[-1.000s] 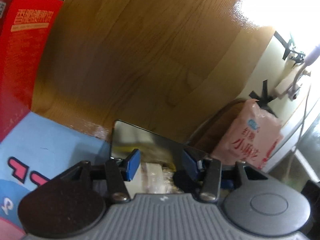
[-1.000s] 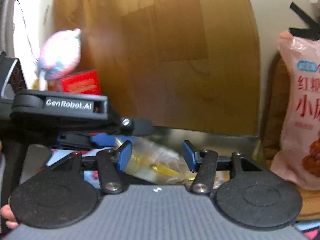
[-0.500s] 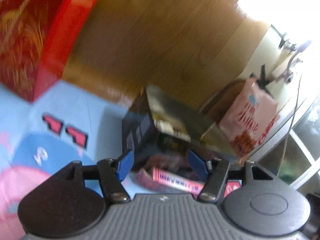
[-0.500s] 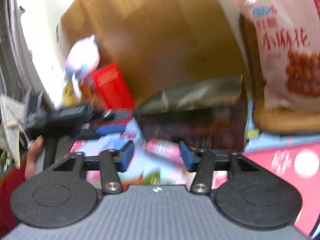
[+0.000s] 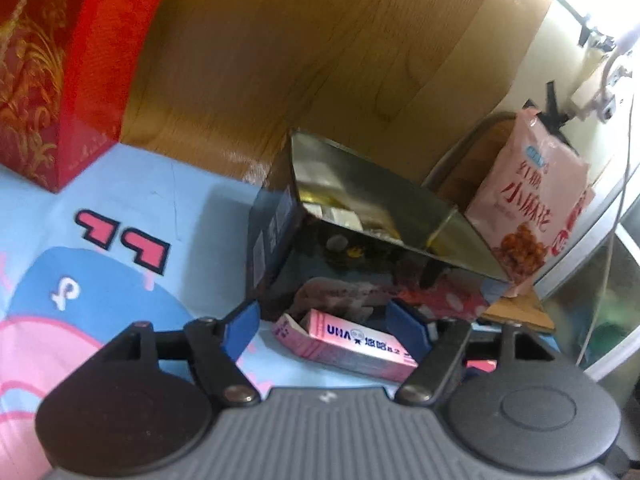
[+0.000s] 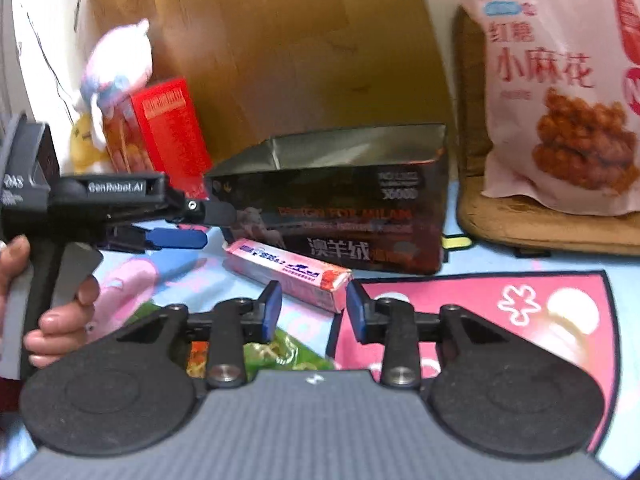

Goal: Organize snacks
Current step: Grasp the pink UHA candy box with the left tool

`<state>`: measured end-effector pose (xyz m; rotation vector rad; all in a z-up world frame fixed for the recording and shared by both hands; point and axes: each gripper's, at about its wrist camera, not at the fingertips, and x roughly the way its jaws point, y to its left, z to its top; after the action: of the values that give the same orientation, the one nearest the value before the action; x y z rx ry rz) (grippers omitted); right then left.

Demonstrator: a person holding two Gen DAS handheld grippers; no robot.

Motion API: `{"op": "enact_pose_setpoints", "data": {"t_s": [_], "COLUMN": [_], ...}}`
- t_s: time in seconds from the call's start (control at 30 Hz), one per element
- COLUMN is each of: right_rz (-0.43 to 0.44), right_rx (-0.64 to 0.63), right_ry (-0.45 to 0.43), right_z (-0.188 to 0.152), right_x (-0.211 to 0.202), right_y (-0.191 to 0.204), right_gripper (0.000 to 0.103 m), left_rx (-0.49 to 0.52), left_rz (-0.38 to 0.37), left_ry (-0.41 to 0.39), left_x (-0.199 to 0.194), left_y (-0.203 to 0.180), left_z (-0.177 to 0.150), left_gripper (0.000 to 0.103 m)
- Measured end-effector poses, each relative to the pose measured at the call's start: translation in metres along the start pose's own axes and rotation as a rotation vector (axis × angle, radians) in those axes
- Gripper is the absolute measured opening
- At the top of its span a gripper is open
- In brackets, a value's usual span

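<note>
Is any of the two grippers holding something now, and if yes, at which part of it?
Nothing is held. The left gripper and right gripper are both open; the pink box lies on the mat, not clamped.

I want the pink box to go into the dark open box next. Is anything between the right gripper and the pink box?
Nothing visible. The pink box lies on the mat just ahead of the open right gripper, its near end facing the gap. The dark open box stands directly behind it. The left gripper hovers off to the left.
</note>
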<state>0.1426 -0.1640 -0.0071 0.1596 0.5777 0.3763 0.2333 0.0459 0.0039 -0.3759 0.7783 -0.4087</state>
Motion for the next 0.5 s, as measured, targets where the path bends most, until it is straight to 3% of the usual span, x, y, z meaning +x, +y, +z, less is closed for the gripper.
{"op": "enact_pose_setpoints", "data": {"t_s": [0.07, 0.1, 0.13, 0.3, 0.5], "right_rz": [-0.008, -0.006, 0.004, 0.012, 0.08], "right_rx": [0.011, 0.015, 0.013, -0.024, -0.051], "right_ry": [0.029, 0.031, 0.023, -0.008, -0.059], "right_z": [0.001, -0.002, -0.007, -0.013, -0.028], "right_x": [0.017, 0.019, 0.018, 0.007, -0.037], "right_y": [-0.002, -0.003, -0.003, 0.0, 0.018], "right_gripper": [0.038, 0.038, 0.038, 0.038, 0.038], "left_rx": [0.016, 0.02, 0.032, 0.049, 0.077], "left_rz": [0.005, 0.003, 0.007, -0.015, -0.06], "left_ry": [0.041, 0.059, 0.051, 0.067, 0.03], "left_x": [0.012, 0.017, 0.018, -0.001, -0.067], "left_y": [-0.003, -0.004, -0.005, -0.012, -0.022], "left_z": [-0.001, -0.002, -0.004, -0.011, -0.044], "left_gripper": [0.061, 0.05, 0.046, 0.044, 0.043]}}
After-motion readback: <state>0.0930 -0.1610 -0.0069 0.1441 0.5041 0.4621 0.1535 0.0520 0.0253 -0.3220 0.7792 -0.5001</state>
